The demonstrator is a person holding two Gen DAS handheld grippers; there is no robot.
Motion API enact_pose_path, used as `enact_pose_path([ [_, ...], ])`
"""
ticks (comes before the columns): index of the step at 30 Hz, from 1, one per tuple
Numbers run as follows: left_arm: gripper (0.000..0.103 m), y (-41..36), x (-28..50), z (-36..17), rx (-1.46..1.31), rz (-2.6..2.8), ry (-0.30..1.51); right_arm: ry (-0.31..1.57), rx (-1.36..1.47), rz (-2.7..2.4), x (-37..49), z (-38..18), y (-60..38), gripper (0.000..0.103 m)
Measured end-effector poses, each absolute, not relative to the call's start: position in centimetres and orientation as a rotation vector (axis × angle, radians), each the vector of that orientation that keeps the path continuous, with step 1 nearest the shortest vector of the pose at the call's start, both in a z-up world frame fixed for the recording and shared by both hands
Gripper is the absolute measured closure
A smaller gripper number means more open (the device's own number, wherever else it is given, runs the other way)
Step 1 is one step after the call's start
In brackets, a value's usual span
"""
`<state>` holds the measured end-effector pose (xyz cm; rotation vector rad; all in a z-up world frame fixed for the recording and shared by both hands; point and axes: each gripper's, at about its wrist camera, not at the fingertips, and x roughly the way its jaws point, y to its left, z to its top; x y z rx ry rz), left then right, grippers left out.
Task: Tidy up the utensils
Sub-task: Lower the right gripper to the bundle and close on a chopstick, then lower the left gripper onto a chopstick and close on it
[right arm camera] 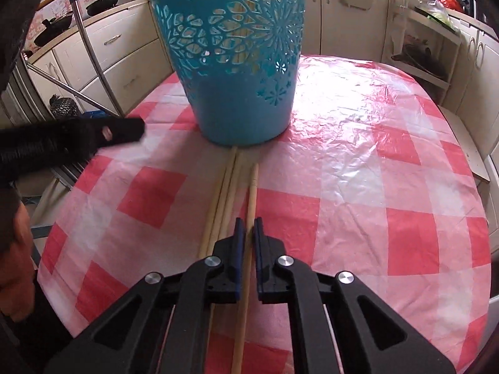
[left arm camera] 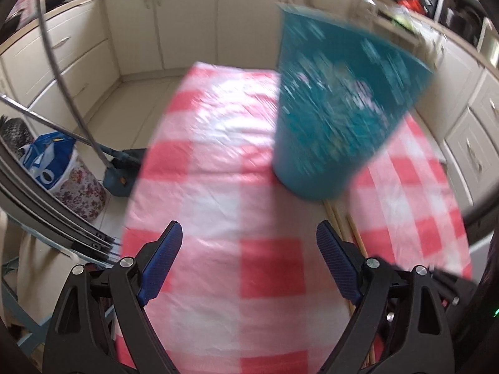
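Note:
A teal plastic basket (right arm camera: 237,62) with cut-out flower patterns stands upright on the red-and-white checked tablecloth (right arm camera: 358,162); light wooden sticks show through its holes. Several long wooden chopsticks (right arm camera: 226,187) lie side by side on the cloth, tips at the basket's base. My right gripper (right arm camera: 248,227) is closed around one chopstick (right arm camera: 252,193), the rightmost. My left gripper (left arm camera: 249,240) is open and empty above the cloth, left of the chopsticks (left arm camera: 340,227) and short of the basket (left arm camera: 336,109), which is blurred there. It also shows as a dark shape (right arm camera: 124,131) in the right wrist view.
Cream kitchen cabinets (left arm camera: 131,34) ring the table. A metal stand's poles (left arm camera: 62,71), a blue bag (left arm camera: 46,159) and a floral container (left arm camera: 84,190) are on the floor to the left. An open shelf unit (right arm camera: 424,46) stands at the back right.

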<state>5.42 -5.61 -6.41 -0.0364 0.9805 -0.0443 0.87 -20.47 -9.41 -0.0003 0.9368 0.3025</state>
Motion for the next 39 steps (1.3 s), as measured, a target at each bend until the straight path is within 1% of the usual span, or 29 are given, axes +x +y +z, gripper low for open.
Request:
enact_pose_path([
  [12,0.019,-10.3,4.8,-9.4,0.073,-0.094,1.035,0.937,0.128,0.294,0.6,-9.6,-25.4,0.097],
  [17,0.019,-10.6,4.9,-10.3,0.083,-0.093,1.058,0.945,0.129,0.304,1.0,-9.5,-24.9,0.097],
  [27,0.020,-10.3,5.1,-10.3,0.080,-0.101,1.059,0.945,0.133,0.306,1.4,-9.7,-24.8,0.097],
  [31,0.028,-10.9,5.0,-10.1,0.084,-0.142,1.054,0.940,0.117,0.300,1.6,-9.7,-24.3,0.097],
  [34,0.030,-10.5,5.1,-10.1,0.077,-0.152,1.065,0.939,0.120,0.299,1.6,-9.7,-24.3,0.097],
  [35,0.035,-10.3,5.2,-10.2,0.092,-0.136,1.075,0.940,0.121,0.298,1.6,-9.7,-24.3,0.097],
  [39,0.035,-10.1,5.1,-10.3,0.120,-0.129,1.067,0.938,0.118,0.291,1.7,-9.7,-24.2,0.097],
])
